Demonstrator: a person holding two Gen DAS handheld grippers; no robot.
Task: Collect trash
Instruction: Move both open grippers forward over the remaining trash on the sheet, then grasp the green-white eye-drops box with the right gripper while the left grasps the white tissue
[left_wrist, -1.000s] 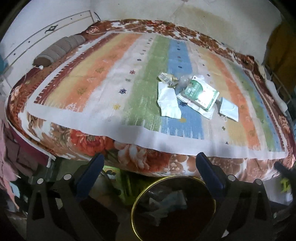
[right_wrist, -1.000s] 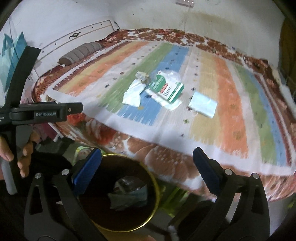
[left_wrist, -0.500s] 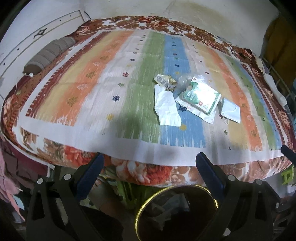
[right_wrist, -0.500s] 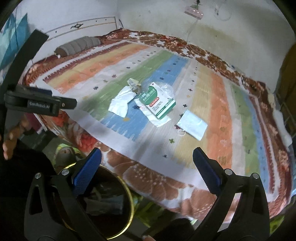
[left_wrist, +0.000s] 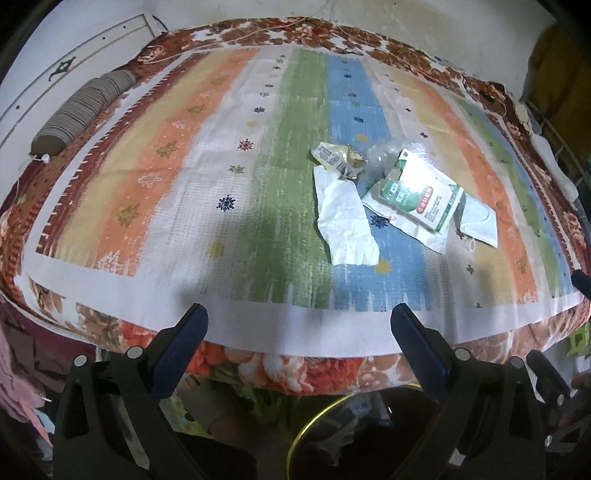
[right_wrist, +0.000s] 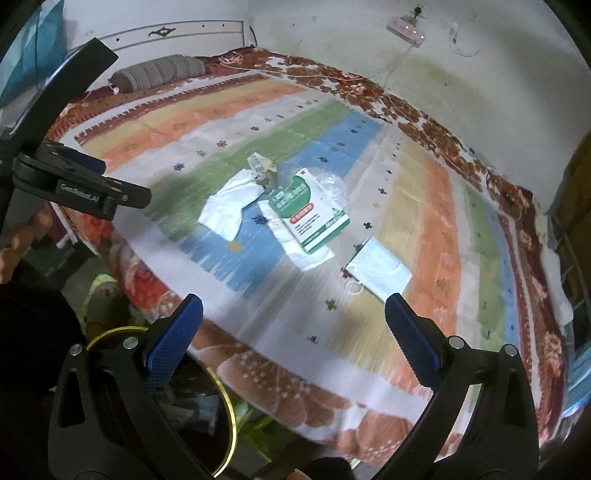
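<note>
Both grippers stand wide apart and hold nothing. The left gripper (left_wrist: 299, 325) hangs over the near edge of the bed (left_wrist: 258, 362); the right gripper (right_wrist: 293, 315) hangs over the same edge further along, and the left one shows at the far left of its view.

Below and behind the fingers sits one dark bin with a gold rim (right_wrist: 227, 402), on the floor against the bed's side; crumpled scraps lie inside it, too dim to name.

Ahead of both grippers, on the striped cover (left_wrist: 166, 177), lies the trash, five pieces that can be counted:
- One crumpled white paper (left_wrist: 345, 218), closest to the left gripper, lying flat across the green and blue stripes.
- One crushed yellowish wrapper (left_wrist: 334, 157), just beyond the paper and touching its far end.
- One green-and-white packet (right_wrist: 310, 210) with a red band of print, resting on a flat white sheet that sticks out under it.
- One clear plastic wad (left_wrist: 380, 155), beyond the packet, beside the wrapper.
- One pale blue face mask (right_wrist: 378, 267), flat, apart from the packet, straight ahead of the right gripper, its ear loop curled at the near corner.

One striped bolster pillow (left_wrist: 85, 110) lies far off to the left.
</note>
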